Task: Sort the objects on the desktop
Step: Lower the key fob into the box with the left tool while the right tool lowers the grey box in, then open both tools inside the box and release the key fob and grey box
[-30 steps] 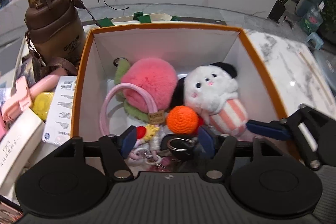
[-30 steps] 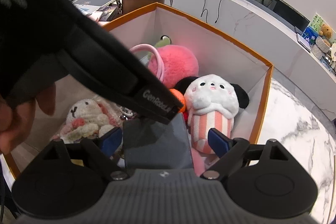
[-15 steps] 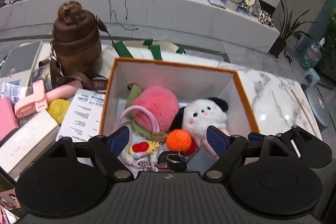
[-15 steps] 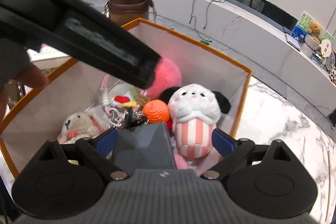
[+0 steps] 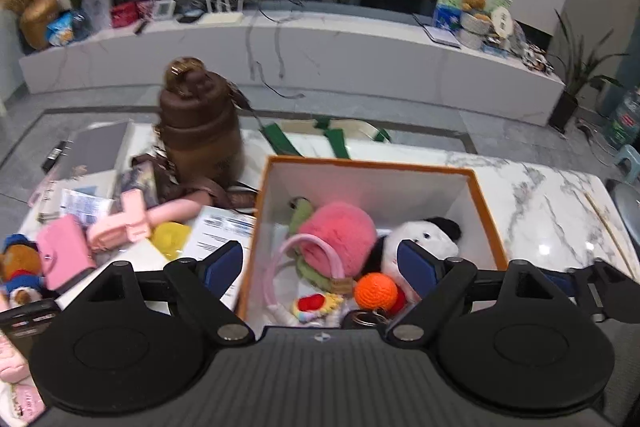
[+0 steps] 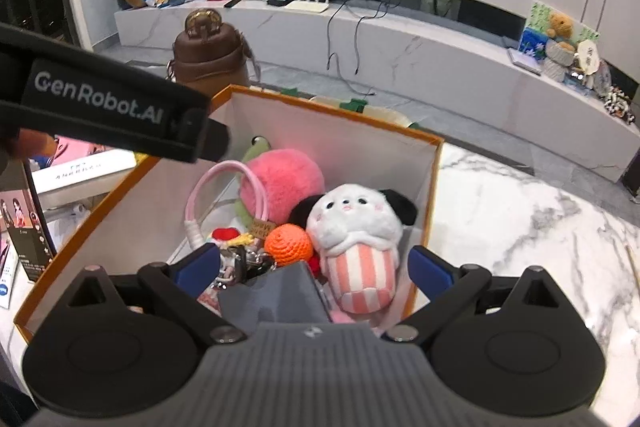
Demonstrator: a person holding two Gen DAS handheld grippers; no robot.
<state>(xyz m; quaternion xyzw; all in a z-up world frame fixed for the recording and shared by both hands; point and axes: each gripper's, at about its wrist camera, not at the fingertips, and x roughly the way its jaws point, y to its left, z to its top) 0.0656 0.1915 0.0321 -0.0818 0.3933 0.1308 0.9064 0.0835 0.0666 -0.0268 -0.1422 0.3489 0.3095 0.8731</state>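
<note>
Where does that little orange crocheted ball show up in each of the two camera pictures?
Left wrist view: orange crocheted ball, lower centre, inside the orange-rimmed box.
Right wrist view: the ball, centre, left of the panda plush.
Shared landmark: the pink fluffy pom-pom behind it.

Both wrist views angled down, close, sharing orange-rimmed box [image 5: 486,215]

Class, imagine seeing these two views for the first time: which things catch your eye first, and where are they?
An orange-rimmed box sits centre, packed with soft toys: a pink pompom at the back, a white plush with a striped body on its right, an orange crocheted ball in front. Behind the box's left corner stands a brown bottle.
</note>
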